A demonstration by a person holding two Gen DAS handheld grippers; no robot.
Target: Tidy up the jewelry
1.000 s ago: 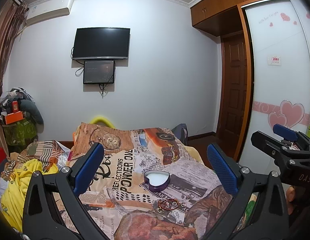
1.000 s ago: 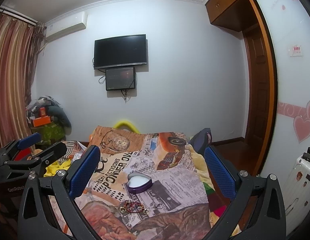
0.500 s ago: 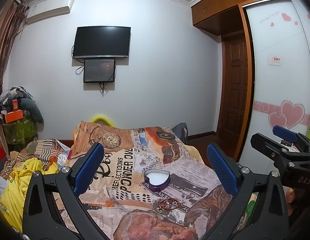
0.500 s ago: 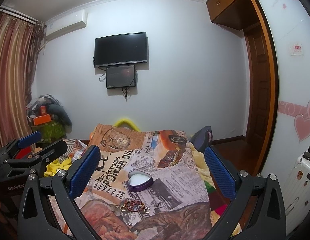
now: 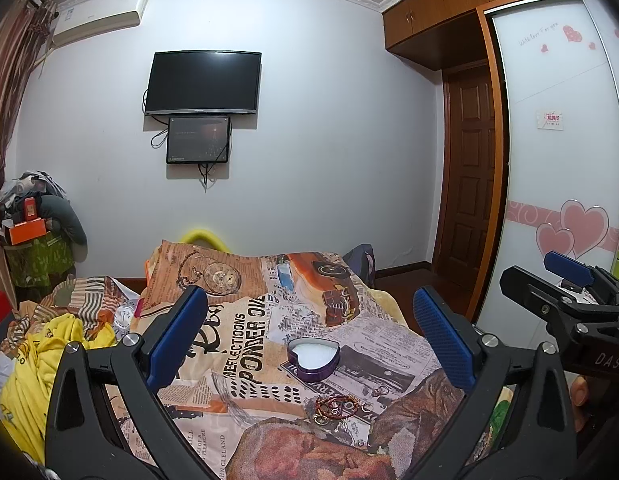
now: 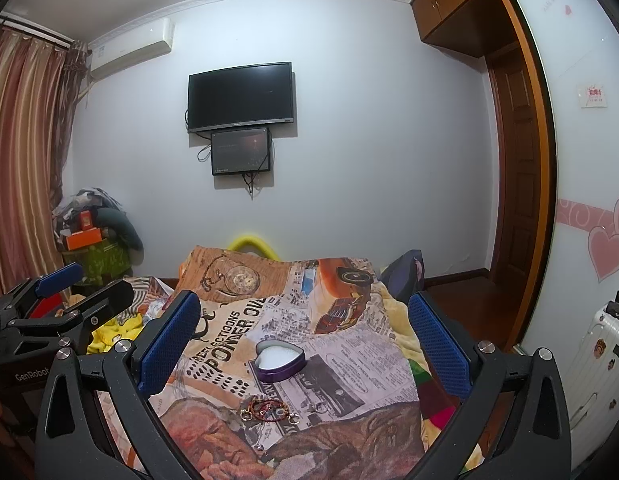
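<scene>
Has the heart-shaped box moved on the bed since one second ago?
No. The heart-shaped box lies at the same place on the blanket, right of the "PONDER" print, with the bracelet just in front.

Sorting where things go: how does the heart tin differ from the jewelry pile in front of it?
The heart tin is one rigid purple box, open, white inside; the jewelry pile is loose red and gold pieces, tangled and flat. The tin lies farther from both claws. Both rest on the printed blanket.
</scene>
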